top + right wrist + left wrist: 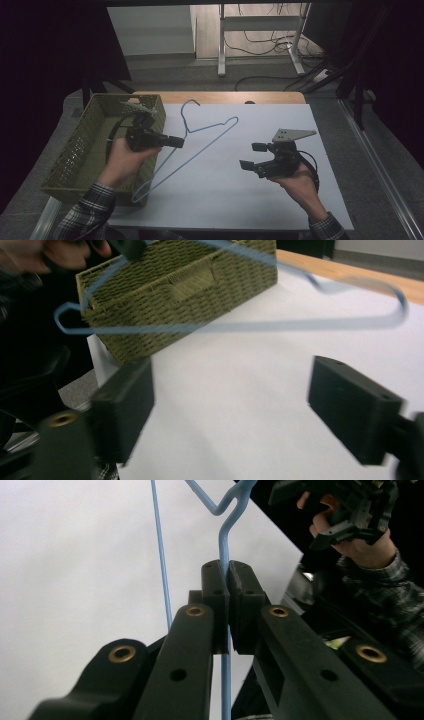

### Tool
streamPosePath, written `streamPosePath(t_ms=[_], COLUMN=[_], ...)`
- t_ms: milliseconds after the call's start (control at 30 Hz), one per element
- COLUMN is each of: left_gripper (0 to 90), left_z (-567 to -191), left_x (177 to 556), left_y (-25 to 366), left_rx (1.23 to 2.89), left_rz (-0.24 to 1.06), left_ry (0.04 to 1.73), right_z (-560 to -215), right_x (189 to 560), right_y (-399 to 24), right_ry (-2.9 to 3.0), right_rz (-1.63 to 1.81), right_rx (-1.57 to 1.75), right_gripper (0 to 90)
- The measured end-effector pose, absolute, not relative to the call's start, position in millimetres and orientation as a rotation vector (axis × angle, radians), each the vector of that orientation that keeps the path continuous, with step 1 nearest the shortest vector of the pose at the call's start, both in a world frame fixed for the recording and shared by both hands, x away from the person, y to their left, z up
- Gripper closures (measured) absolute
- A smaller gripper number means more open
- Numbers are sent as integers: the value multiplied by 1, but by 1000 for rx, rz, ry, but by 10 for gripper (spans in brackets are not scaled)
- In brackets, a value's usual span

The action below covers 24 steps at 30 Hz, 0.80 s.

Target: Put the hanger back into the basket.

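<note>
Hanger [187,145] of thin blue wire is held above the white sheet [220,200] that covers the table, gripped on one sloping arm by the left gripper [172,142]. In the left gripper view the jaws are pressed together on the wire [223,555], which runs up between the pads to a bend near the top. From the high view, the hanger's lower corner lies nearest the person, just beside the front corner of the woven basket [75,155], and its hook [189,106] points away toward the far edge of the table.

Nearest on the right side, the right hand [300,182] holds the right gripper [252,156] over the sheet, well apart from the hanger. Its jaws stand wide apart with nothing between them, as the right gripper view also shows, though blurred. That view looks across the sheet to the hanger [225,326] and the olive basket [185,285] behind it.

The basket sits at the left edge of the table, and the left hand [122,160] is over its right wall. Farther off, a strip of bare wooden table [220,97] shows beyond the sheet, then grey floor with cables [260,45] and a white frame's legs [221,45].
</note>
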<state>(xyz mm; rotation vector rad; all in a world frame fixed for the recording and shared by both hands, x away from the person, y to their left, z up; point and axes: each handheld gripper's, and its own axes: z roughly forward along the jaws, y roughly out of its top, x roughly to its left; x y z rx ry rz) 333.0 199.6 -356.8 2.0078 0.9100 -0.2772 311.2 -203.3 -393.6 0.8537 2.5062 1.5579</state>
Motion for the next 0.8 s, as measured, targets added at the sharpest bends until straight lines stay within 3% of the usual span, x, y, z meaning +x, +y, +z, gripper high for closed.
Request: streamPosePath(t_ms=[367, 800], left_gripper=[873, 873], left_z=[-319, -321], left_x=[337, 354], left_y=[278, 357], left_rx=[2012, 2007], left_rz=[-90, 47], left_ry=[950, 1059], right_z=[-410, -426], right_x=[303, 296], right_y=[-223, -249], right_ry=[2507, 2469], right_rz=[1501, 1486], right_rx=[941, 1050], right_gripper=[73, 29])
